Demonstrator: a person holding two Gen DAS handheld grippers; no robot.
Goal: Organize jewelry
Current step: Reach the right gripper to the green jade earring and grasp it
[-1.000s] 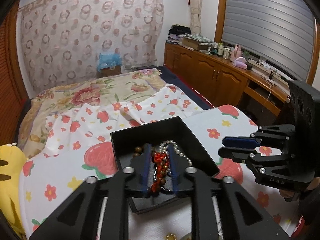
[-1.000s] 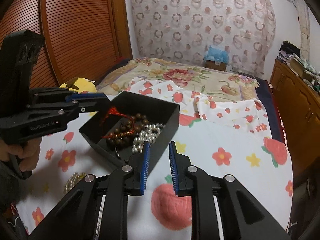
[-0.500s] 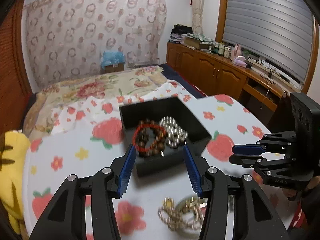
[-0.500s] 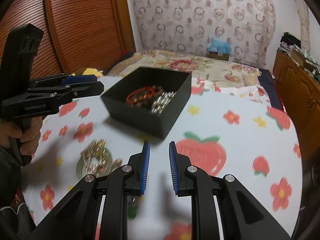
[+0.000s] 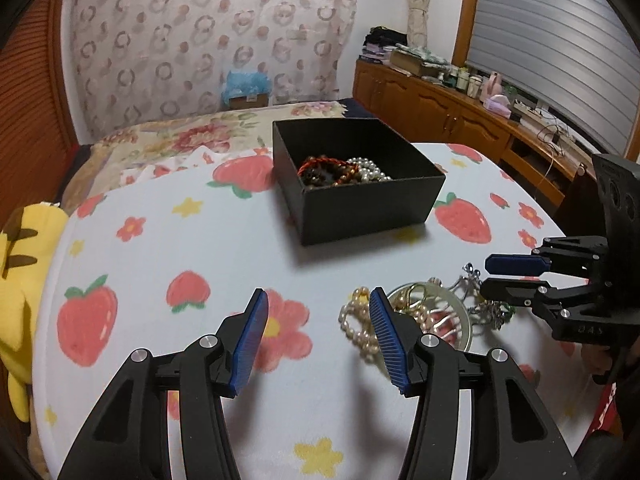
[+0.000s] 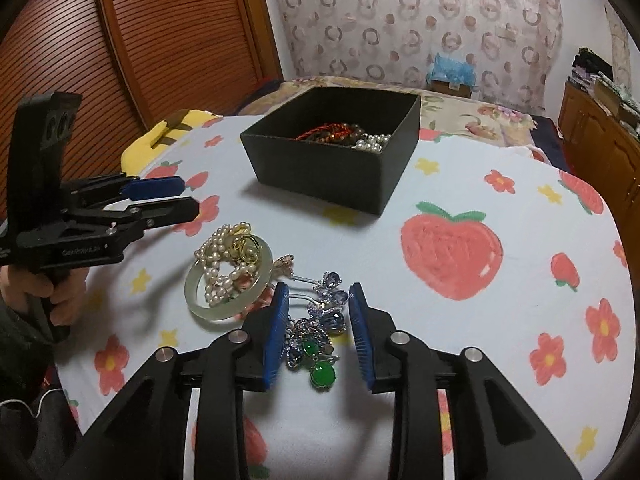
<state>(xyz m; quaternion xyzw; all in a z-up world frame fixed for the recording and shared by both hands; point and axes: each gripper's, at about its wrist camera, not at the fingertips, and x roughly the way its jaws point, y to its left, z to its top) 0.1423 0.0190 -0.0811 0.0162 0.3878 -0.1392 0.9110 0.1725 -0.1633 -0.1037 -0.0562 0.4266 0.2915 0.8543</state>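
1. Bedroom setup: round table under a strawberry-and-flower tablecloth [image 5: 168, 240], with a bed and a patterned curtain behind it.
2. Right gripper [image 6: 319, 332] has just been opening. Its blue pads now stand apart on either side of a tangle of blue-stone jewelry with green stones [image 6: 318, 334], not pressing on it as far as I can tell.
3. At about 10 o'clock from that claw, just beside it, lies a pale jade bangle [image 6: 200, 304] with a pearl strand [image 6: 224, 256] and a gold piece heaped across it.
4. Left gripper [image 5: 318, 336] is spread fairly wide and holds nothing; only tablecloth shows between its pads. In its own view the pearl heap sits right at its 3 o'clock pad.
5. Farther out, at 12 o'clock from both claws, the black box [image 5: 360, 208] sits well apart from the loose pile. A red-corded brown bead bracelet [image 5: 326, 170] and white pearls [image 5: 368, 172] lie inside it.
6. A hand [image 6: 60, 296] grips the left gripper's handle at 9 o'clock in the right view.
7. Yellow plush toy [image 5: 20, 264] at the table's left edge.
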